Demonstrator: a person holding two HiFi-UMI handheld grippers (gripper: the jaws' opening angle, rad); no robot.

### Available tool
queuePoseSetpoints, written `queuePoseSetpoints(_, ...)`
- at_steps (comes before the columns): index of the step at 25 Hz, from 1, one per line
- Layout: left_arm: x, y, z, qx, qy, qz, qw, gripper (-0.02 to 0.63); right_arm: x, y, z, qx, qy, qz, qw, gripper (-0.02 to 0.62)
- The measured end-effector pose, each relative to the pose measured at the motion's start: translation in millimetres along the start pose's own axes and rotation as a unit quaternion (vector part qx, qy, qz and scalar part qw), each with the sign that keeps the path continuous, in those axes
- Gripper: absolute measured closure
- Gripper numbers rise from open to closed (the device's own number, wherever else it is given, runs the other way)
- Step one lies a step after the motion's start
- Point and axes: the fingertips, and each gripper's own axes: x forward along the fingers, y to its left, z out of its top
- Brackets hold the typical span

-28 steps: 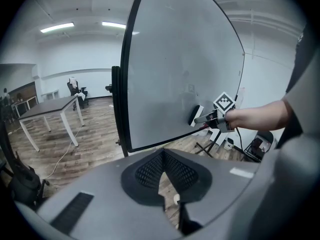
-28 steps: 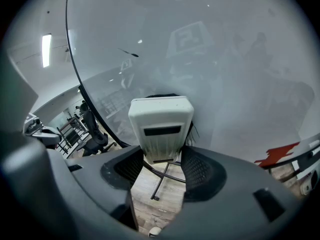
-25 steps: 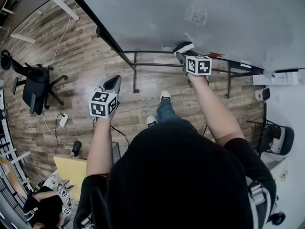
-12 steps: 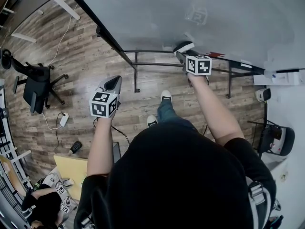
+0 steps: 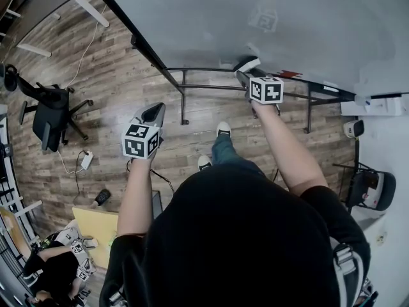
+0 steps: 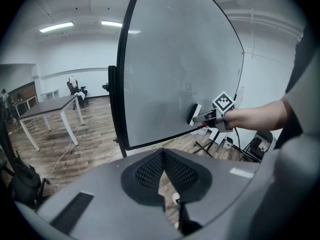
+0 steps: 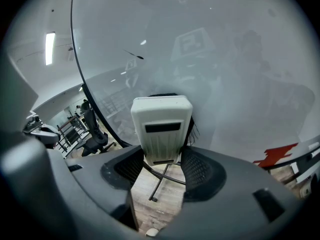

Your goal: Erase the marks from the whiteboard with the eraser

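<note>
Eraser [image 7: 161, 129] clamped between right gripper [image 7: 161, 158] jaws, against whiteboard [image 7: 225, 59]

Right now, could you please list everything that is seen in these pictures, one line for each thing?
whiteboard: one, grey-white, on a black stand in front of the person
eraser: one, white, against the whiteboard
red object: one, red, on the board's ledge, right of the eraser; kind unclear
office chairs: two, black, on the wooden floor, left and far right
table: one, dark top, white legs, left of the board
flat panel: one, yellow, on the floor, lower left
another person: one, dark clothes, lower left corner
left gripper: one, grey, shut and empty, away from the board
right gripper: one, grey, shut on the eraser
</note>
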Motion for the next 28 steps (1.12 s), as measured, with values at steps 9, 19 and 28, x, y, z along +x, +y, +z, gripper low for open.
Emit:
queuePoseSetpoints(9, -3, -7, 0, 0.007, -0.001, -0.004, 1.0, 0.595, -9, 5, -5, -0.01, -0.01, 0.001, 1.0, 0.365)
queuePoseSetpoints(19, -12, -17, -2, 0.016, -0.004, -0.01, 0.9998, 0.595, -34, 12, -7, -0.014, -0.026, -0.003, 1.0, 0.367)
queuePoseSetpoints(28, -21, -27, -1, 0.03, -0.006, -0.015, 0.9994, 0.595, -60, 18, 0, -0.019, -0.048, -0.005, 0.999, 0.367)
